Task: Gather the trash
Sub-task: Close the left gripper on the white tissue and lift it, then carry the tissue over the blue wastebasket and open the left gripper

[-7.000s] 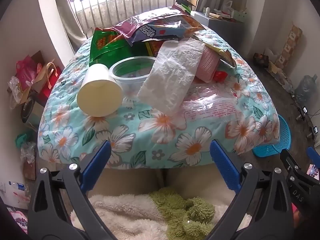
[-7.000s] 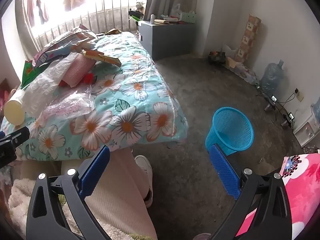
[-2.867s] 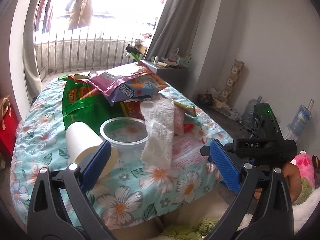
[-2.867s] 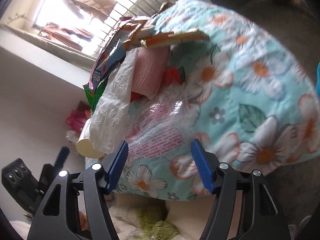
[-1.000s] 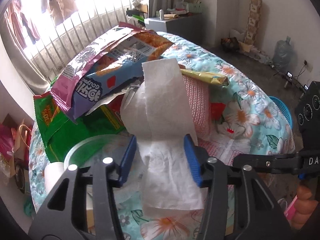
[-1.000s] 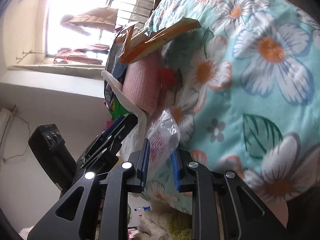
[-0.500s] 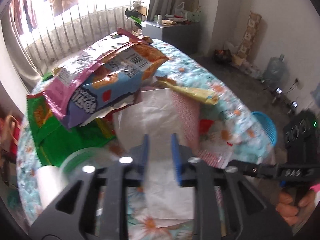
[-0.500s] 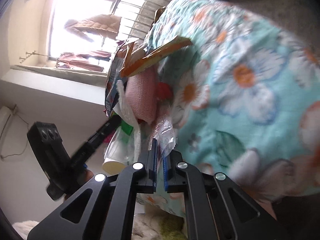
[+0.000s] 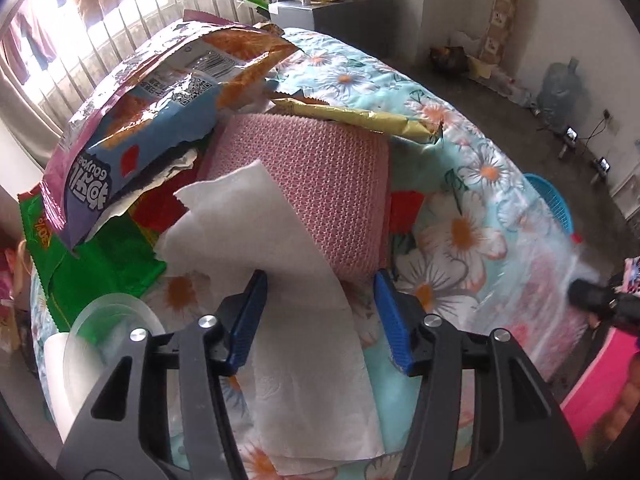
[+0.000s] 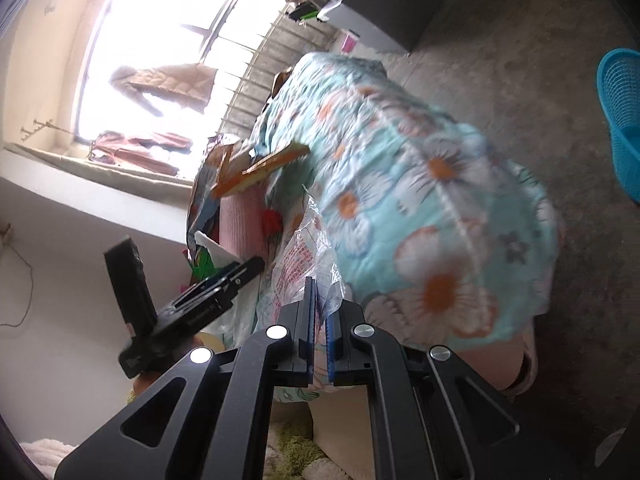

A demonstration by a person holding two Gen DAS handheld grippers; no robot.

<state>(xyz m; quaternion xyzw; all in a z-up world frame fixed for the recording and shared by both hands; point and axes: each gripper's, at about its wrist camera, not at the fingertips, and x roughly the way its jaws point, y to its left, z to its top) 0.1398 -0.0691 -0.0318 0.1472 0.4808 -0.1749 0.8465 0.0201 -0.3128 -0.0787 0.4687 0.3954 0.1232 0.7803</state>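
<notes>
— While the right gripper point(image 10: 319, 320) has its blue pads pinched together on the clear printed wrapper point(image 10: 308, 256), which step would you say is in hand?

— The pick-up, by my reading. That wrapper hangs at the near edge of the flowered quilt point(image 10: 432, 216), one end caught between the pads, the rest crumpled above them against the quilt.

— And the other tool?

— The left gripper point(image 9: 320, 312) stands open, jaws wide apart, straddling the white paper towel point(image 9: 288, 280). The towel runs between the fingers and drapes over the quilt's near edge; it grips nothing now. Just beyond the fingertips lies the pink textured pack point(image 9: 316, 196), with the yellow wrapper point(image 9: 352, 116) across its far end and the purple-and-blue snack bag point(image 9: 156, 92) toward the far left side.

— What does the next move call for?

— Probably carrying the clear wrapper to the blue basket point(image 10: 622, 120), which stands on the floor well off the quilt's right side. The film is light and limp, so it may trail or snag on the pile. For the towel, the left jaws would need to close squarely on it first.

— Anything else nearby?

— A clear plastic tub point(image 9: 108, 320) at the near left corner, beside the green bag point(image 9: 100, 260).
</notes>
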